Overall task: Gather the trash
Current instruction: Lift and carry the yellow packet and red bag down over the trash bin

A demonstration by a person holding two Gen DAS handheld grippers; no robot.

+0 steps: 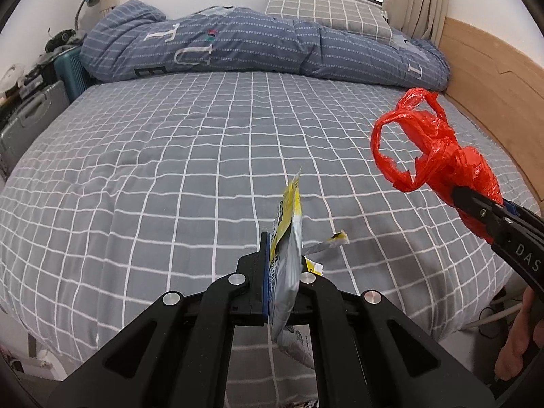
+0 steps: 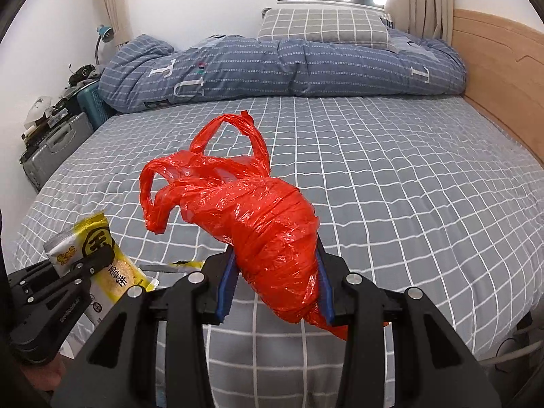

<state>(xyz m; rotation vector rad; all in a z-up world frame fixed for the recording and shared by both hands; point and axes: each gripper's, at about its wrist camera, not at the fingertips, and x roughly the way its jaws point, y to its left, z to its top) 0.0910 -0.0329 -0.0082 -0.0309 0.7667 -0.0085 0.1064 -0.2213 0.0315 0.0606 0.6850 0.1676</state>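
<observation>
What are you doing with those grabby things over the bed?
A person is picking up trash with a pair of tongs in each hand. The left tongs are shut on a yellow and silver snack wrapper, held above the bed. The right tongs squeeze a scrunched-up red plastic bag, also lifted off the bed. Both pieces are in hand; no bin shows in either view.

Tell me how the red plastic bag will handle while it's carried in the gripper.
The red plastic bag looks thin and crinkled, so probably very light and floppy. Its loose handles stick out unsupported and may snag. The right gripper squeezes the bunched middle, and the glossy film could slip if the grip loosens.
</observation>
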